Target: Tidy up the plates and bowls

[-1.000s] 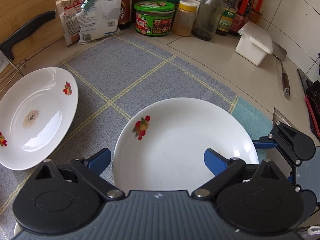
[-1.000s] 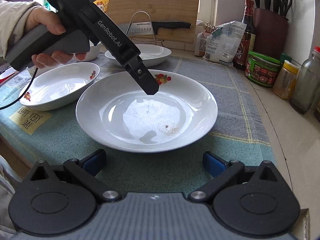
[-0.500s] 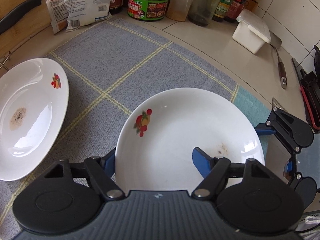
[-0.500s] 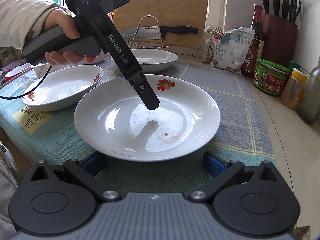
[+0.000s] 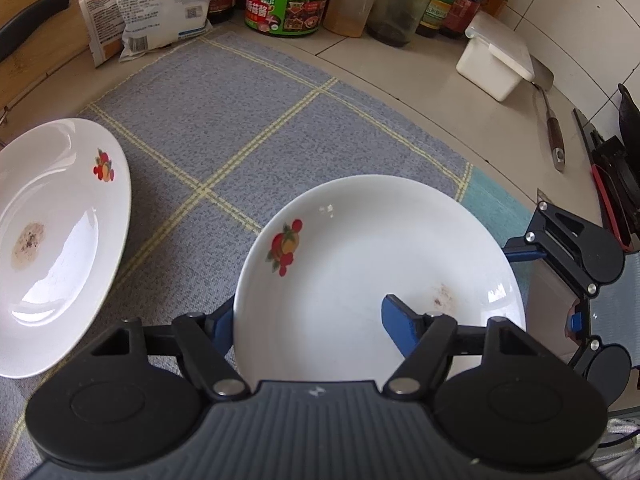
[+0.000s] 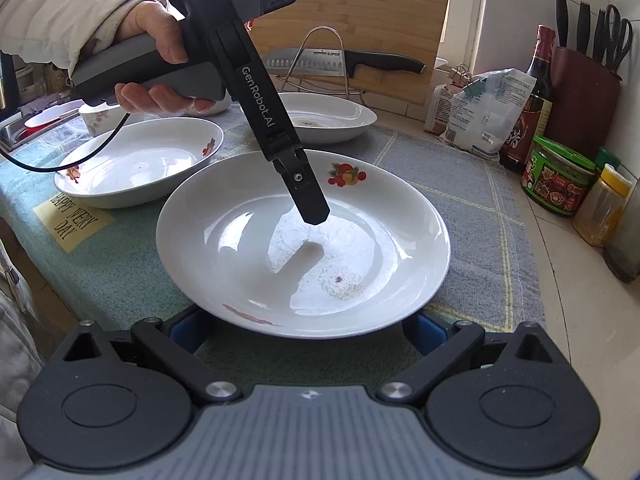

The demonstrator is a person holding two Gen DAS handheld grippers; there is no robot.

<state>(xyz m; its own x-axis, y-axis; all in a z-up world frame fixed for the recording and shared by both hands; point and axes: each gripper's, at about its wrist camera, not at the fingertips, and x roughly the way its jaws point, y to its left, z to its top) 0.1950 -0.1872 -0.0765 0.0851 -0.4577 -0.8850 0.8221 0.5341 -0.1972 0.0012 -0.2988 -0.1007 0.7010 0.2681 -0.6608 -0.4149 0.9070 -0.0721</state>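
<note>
One plate [image 5: 376,264] astride hand-held gripper [image 5: 308,322]

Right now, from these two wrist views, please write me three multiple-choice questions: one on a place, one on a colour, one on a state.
1. Where is the knife?
A. across the wire rack, in front of the wooden board
B. in the nearest plate
C. under the cloth

2. What colour is the lid of the sauce jar?
A. red
B. green
C. white

3. How do the jaws of the right gripper stand?
A. shut on a plate
B. shut on nothing
C. open

Key:
1 A: its blade rests on the wire rack, with the wooden board behind.
2 B: the lid is green in both views.
3 C: its blue fingers stand wide apart.
</note>
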